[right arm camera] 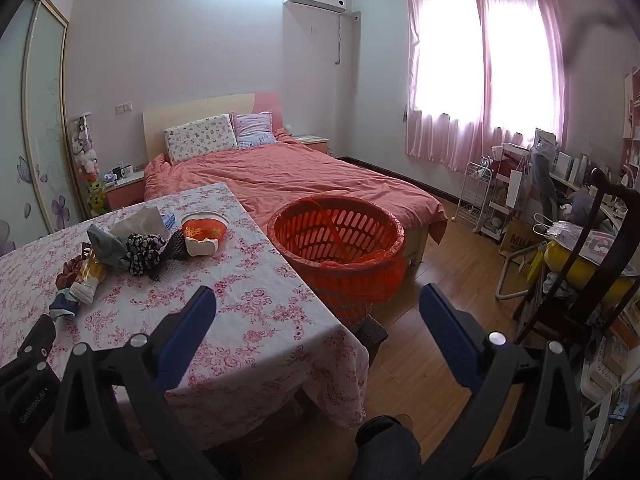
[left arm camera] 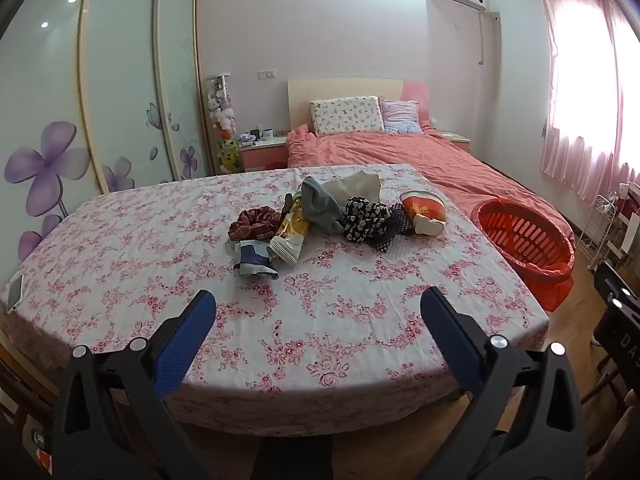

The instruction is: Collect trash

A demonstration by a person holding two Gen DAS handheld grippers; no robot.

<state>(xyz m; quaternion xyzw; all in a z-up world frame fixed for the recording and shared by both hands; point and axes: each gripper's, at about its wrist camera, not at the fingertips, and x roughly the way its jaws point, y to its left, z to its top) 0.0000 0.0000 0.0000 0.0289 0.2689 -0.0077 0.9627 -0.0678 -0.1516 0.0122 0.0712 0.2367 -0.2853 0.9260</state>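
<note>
Crumpled wrappers (left arm camera: 286, 236) and a torn red cup (left arm camera: 424, 212) clutter the floral tablecloth (left arm camera: 360, 300).

Daylight glares through the pink curtains (right arm camera: 480, 68), blowing out the window. Sharp centre; fisheye edges bend and darken.

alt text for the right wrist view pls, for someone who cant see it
The open right gripper hovers over the corner of a floral-clothed table, empty. A pile of wrappers and cloth scraps lies on the table, and an orange basket stands beside it, before a pink bed.
</note>
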